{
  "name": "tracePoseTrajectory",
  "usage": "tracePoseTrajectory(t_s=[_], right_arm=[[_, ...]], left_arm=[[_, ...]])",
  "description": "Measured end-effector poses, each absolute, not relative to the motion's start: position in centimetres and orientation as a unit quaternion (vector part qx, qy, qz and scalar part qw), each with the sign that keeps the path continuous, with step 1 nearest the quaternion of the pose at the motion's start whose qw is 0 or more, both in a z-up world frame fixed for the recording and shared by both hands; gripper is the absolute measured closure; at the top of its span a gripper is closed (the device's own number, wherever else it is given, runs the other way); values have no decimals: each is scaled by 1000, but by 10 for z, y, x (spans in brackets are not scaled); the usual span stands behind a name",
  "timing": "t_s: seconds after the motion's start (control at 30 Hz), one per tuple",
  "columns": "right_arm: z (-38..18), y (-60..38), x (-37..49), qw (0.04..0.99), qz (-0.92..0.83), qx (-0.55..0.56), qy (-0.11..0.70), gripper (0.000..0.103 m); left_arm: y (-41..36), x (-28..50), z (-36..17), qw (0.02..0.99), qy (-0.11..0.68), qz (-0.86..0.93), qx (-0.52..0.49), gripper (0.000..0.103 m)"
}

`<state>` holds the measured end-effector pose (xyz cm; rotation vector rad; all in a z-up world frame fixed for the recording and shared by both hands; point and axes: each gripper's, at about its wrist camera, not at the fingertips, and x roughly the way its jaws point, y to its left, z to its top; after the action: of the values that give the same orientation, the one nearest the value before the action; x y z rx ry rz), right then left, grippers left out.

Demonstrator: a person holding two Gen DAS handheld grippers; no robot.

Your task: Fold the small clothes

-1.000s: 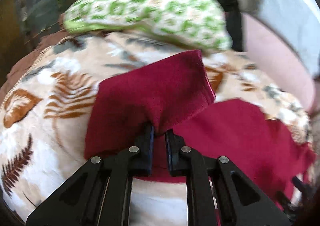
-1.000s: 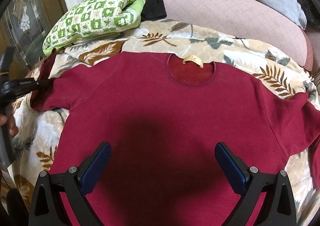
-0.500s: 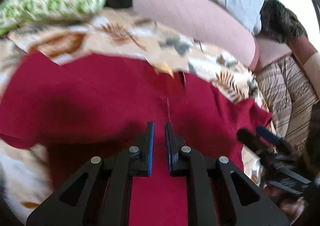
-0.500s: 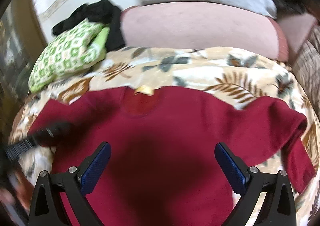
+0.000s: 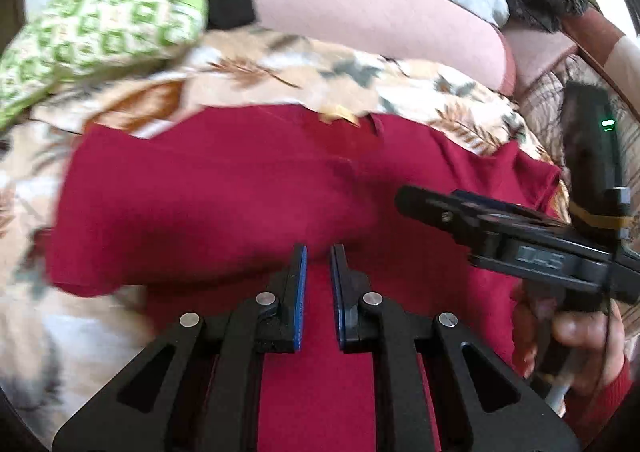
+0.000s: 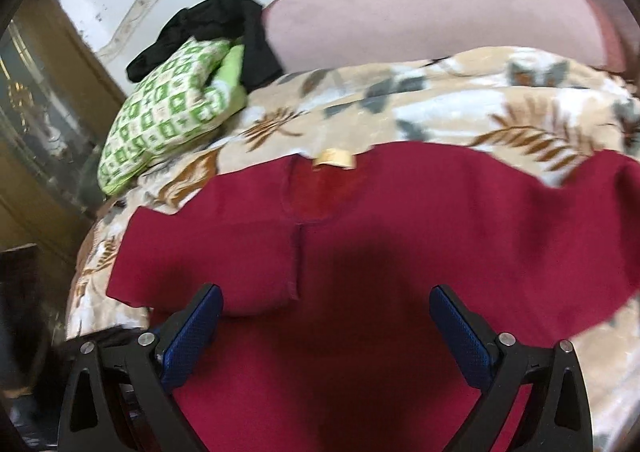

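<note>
dark red sweater (image 6: 400, 252) lying flat, front up, left sleeve (image 6: 208, 256) folded across the chest, i think

My left gripper (image 5: 318, 252) is a black frame with triangular cut-outs, silver rivets and thin blue pads. My right gripper (image 6: 326, 316) has textured blue pads (image 6: 192, 336) on black fingers. Beside its body, stamped with pale lettering and lit by a green lamp, my hand (image 5: 576, 336) shows bare skin and a red cuff.
</note>
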<state>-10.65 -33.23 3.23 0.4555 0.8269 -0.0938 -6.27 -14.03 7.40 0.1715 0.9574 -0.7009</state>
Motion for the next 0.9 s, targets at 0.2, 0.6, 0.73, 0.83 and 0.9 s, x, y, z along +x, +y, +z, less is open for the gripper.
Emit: tracePoseTrajectory(t_s=[0.2,0.6,0.73,0.83,0.9], right_arm=[[-1,-299,-56,871,-9,198,450,51],[81,-347,-122,924,-85,160,338,96],[84,-384,-137,905,-178,141,360,96],[71,-407,-143,890,-203,154,379,96],[59,-414,-141,882,-223,140,391,96]], left_arm=[[-84,-31,78,849,454,-265,57,93],[-53,-5,88,870,447,-208,-5,93],[-79,-10,75,860,461,-218,15,93],[-97,-9,61,855,470,-217,28,93],[-104,-6,52,851,479,-213,30,93]])
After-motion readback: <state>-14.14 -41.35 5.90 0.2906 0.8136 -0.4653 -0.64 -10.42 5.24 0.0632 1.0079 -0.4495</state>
